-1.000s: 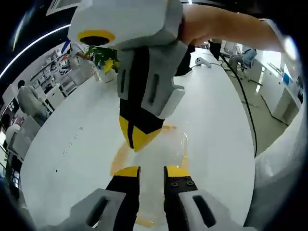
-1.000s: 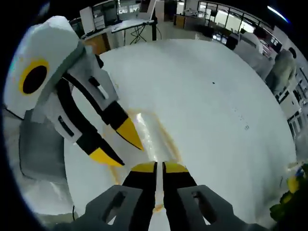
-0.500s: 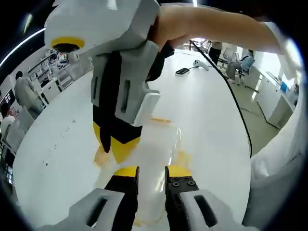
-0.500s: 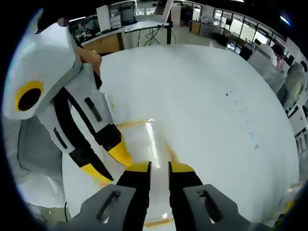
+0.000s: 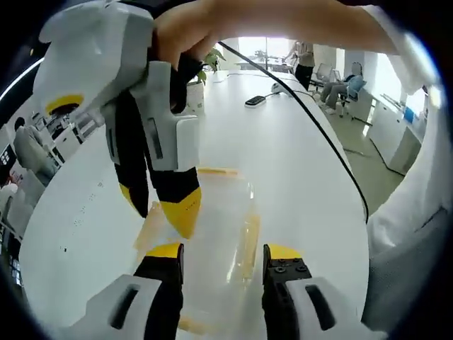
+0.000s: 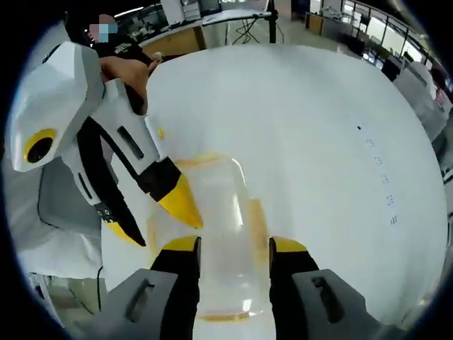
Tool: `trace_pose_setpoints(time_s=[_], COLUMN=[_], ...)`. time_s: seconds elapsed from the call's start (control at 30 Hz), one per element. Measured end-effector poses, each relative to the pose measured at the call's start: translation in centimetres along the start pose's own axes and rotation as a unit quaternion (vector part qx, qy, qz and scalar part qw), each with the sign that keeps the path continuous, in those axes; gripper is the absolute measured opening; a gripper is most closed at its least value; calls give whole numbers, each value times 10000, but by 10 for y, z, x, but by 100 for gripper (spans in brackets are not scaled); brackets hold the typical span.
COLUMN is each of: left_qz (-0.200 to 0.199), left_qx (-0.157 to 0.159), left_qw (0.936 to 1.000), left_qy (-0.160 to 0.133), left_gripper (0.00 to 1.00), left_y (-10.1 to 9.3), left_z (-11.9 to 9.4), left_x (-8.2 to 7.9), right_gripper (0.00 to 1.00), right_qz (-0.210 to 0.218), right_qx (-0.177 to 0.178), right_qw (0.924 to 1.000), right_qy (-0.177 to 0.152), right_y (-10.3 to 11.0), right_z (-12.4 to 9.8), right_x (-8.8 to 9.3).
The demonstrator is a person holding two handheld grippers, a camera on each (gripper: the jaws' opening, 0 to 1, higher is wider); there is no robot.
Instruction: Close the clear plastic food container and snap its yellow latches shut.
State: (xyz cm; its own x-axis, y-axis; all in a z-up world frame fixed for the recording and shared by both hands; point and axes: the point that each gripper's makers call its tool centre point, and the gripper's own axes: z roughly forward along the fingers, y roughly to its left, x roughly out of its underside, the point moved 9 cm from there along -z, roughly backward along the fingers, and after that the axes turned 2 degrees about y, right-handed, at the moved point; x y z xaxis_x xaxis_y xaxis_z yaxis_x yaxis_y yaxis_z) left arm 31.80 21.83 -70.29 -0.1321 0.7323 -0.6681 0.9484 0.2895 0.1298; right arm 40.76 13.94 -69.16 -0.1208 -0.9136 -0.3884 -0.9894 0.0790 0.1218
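while jaws spread, both hand-held grippers (image 5: 221,256) (image 6: 234,248) hover over container (image 6: 219,212).

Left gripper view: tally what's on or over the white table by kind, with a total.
Clear container: 1
Yellow latches: 3 that I can make out
Grippers: 2, left gripper and right gripper, both open
Black cable: 1
Small dark device: 1
Potted plant: 1
Total: 9

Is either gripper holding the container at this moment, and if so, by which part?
Neither. The left gripper and right gripper are both open above the clear container, their jaws spread apart with nothing clamped between them.
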Motion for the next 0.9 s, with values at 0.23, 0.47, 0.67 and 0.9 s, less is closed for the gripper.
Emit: trace_pose_setpoints(time_s=[0.23,0.47,0.67,0.9], left_qz=[52,419,1161,1094], left_qx=[-72,-261,-513,-657], left_qw=[10000,9986,9904,9899], left_qy=[13,194,538,623], left_gripper=[36,35,36,36], left_y=[-1,-7,-13,-14], left_z=[2,3,6,8], left_x=[-1,0,1,0], right_gripper=[31,31,31,31], right_qz=[-173,-208,-258,-249], right_qx=[-204,-320,-368,-381], right_qw=[9992,9975,9966,9946], right_qy=[300,591,696,931], right_y=[-1,2,1,-2], right_z=[3,5,8,10], right_x=[-6,-9,-12,-17])
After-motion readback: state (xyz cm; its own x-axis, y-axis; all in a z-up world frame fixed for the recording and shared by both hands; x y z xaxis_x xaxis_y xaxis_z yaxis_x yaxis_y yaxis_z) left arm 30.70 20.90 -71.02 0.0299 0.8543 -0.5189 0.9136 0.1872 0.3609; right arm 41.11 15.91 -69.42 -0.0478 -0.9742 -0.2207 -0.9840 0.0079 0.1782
